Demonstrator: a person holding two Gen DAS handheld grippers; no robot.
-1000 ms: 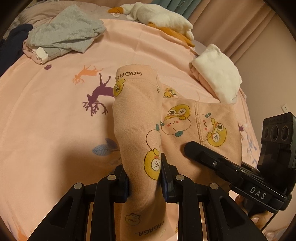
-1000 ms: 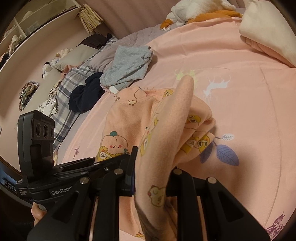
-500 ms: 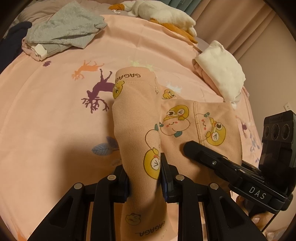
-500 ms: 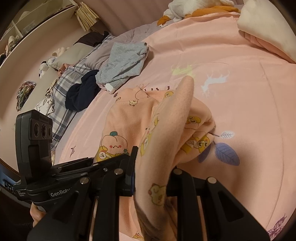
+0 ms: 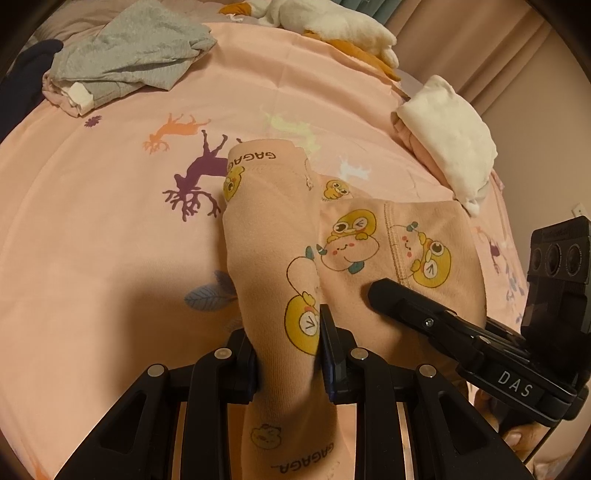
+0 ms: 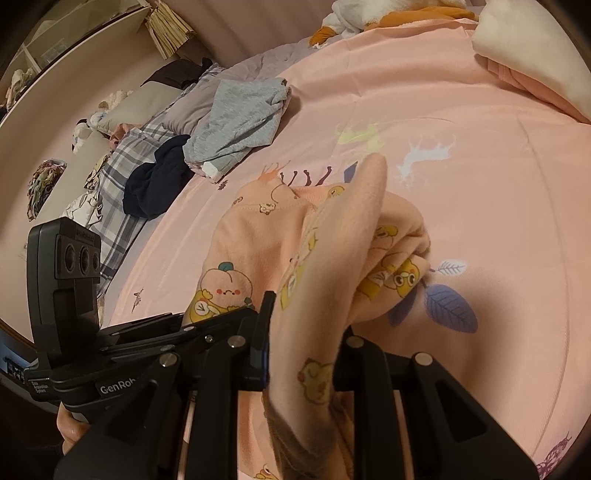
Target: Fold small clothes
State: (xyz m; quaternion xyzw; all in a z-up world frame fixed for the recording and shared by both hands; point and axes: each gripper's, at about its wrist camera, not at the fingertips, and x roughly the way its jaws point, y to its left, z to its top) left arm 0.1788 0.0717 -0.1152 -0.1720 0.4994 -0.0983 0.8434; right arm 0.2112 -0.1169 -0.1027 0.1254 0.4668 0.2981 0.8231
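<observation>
- Surface is a bed with a pink sheet [image 5: 110, 229] printed with deer silhouettes, leaves and the odd butterfly. It fills most of both wrist views.
- Room stuff: curtains [image 5: 461, 44] hang behind the far edge of the bed in the left view. The right view catches a shelf unit [image 6: 74, 48] up in the top left corner.
- A plaid blanket [image 6: 122, 177] runs along the bed's far side in the right view, with pale pillows beyond it.
- Count of loose clothes I can actually make out: one grey garment [image 5: 129, 59] crumpled on the sheet, one dark navy piece [image 6: 155, 184] right beside it, and one folded stack topped by a white item [image 5: 450, 136] over something pink near the bed's edge.
- One white and orange plush toy [image 5: 332, 26] lies at the far end of the bed.
- The task item is one peach pyjama piece [image 5: 369, 251] covered in yellow duck and peach cartoons, "GAGAGA" printed on the band. It's mid-bed, partly lying on the sheet and partly lifted.
- Two grippers, both busy. The left gripper [image 5: 286, 347] is clamped on a raised fold of the pyjama fabric.
- The right gripper [image 6: 303, 354] pinches another bunched-up fold of the same piece, just beside the left one.
</observation>
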